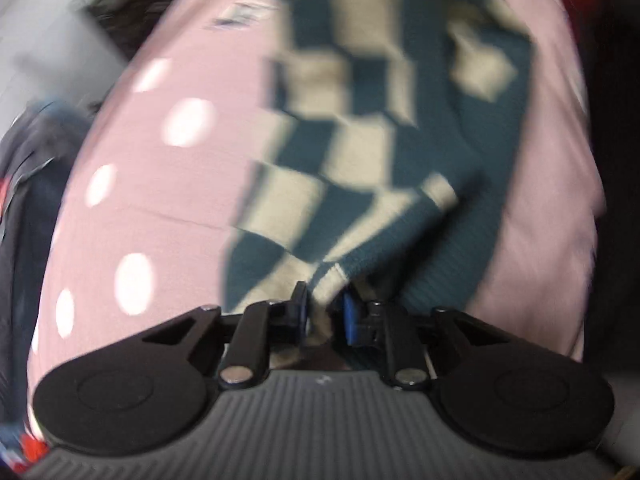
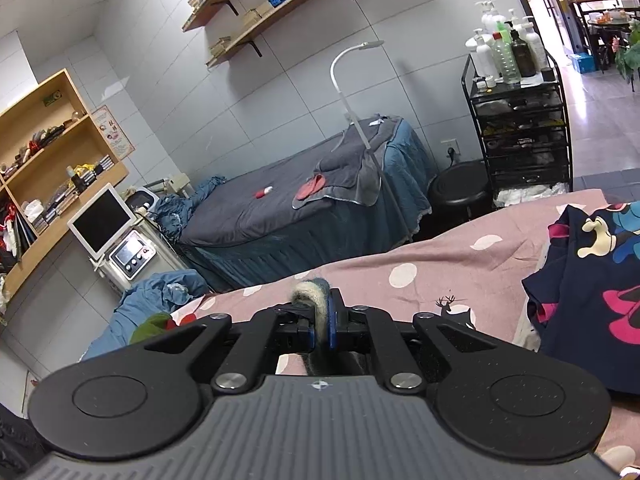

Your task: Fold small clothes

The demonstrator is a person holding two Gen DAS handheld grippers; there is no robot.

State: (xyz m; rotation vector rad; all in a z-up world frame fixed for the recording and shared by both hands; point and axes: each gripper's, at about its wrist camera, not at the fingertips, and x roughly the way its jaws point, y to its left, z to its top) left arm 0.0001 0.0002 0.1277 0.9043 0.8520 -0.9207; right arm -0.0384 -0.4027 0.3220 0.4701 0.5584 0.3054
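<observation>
A teal and cream checkered knit garment (image 1: 360,120) lies on a pink sheet with white dots (image 1: 160,200); this view is blurred. My left gripper (image 1: 326,308) points down at its near corner, and its blue pads are shut on a cream and teal fold. In the right wrist view my right gripper (image 2: 322,320) is shut on a thick rolled edge of the same knit (image 2: 310,286), which sticks up between the pads over the pink sheet (image 2: 400,292). A navy garment with cartoon prints (image 2: 592,280) lies on the sheet to the right.
A dark garment (image 1: 24,184) hangs at the sheet's left edge. Beyond the bed stand a second bed with grey covers (image 2: 260,208), a black stool (image 2: 460,188), a black trolley with bottles (image 2: 520,128), a machine with a screen (image 2: 102,220) and a blue cloth heap (image 2: 160,292).
</observation>
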